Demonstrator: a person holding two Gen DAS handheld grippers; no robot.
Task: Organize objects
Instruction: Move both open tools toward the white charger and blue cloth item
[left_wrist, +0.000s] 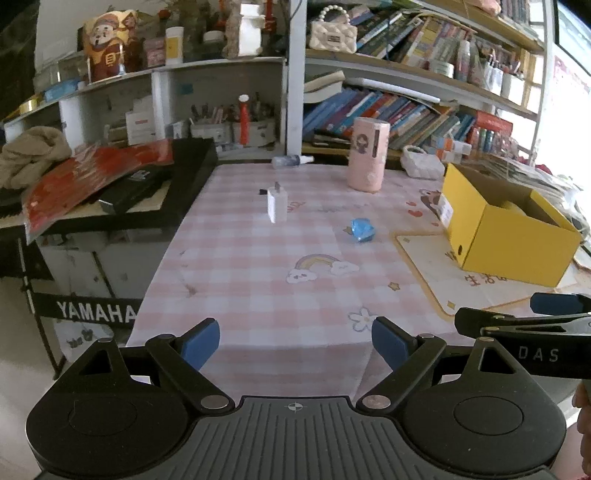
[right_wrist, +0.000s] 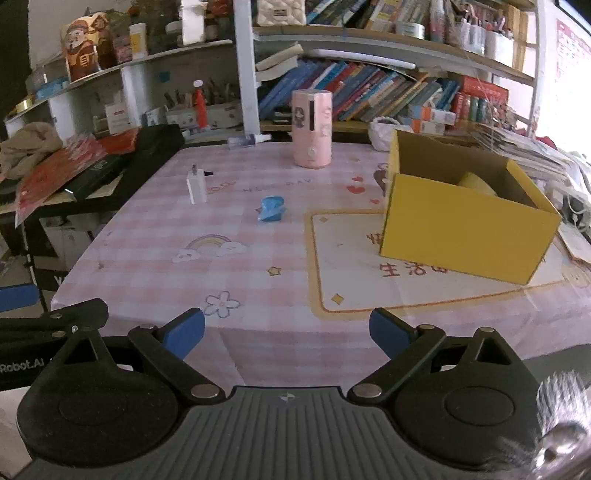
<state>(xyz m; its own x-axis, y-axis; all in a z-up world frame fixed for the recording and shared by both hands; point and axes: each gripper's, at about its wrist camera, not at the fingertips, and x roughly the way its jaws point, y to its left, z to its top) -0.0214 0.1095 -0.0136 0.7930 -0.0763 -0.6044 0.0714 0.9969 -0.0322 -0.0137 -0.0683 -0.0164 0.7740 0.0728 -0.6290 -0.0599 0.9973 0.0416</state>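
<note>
A white charger plug (left_wrist: 277, 205) (right_wrist: 196, 186) stands upright on the pink checked tablecloth (left_wrist: 258, 280) (right_wrist: 155, 229). A small crumpled blue object (left_wrist: 362, 230) (right_wrist: 272, 209) lies near the table's middle. An open yellow cardboard box (left_wrist: 506, 236) (right_wrist: 461, 225) sits at the right, with something yellow inside. A pink cylindrical container (left_wrist: 367, 153) (right_wrist: 311, 127) stands at the back. My left gripper (left_wrist: 295, 341) and my right gripper (right_wrist: 286, 330) are both open and empty, at the table's near edge.
A clear bottle (left_wrist: 291, 161) (right_wrist: 248, 139) lies at the table's back edge. A white bag (left_wrist: 423, 162) (right_wrist: 382, 133) sits behind the box. A black Yamaha keyboard (left_wrist: 122, 199) with red paper stands left. Bookshelves (left_wrist: 406, 107) fill the back wall.
</note>
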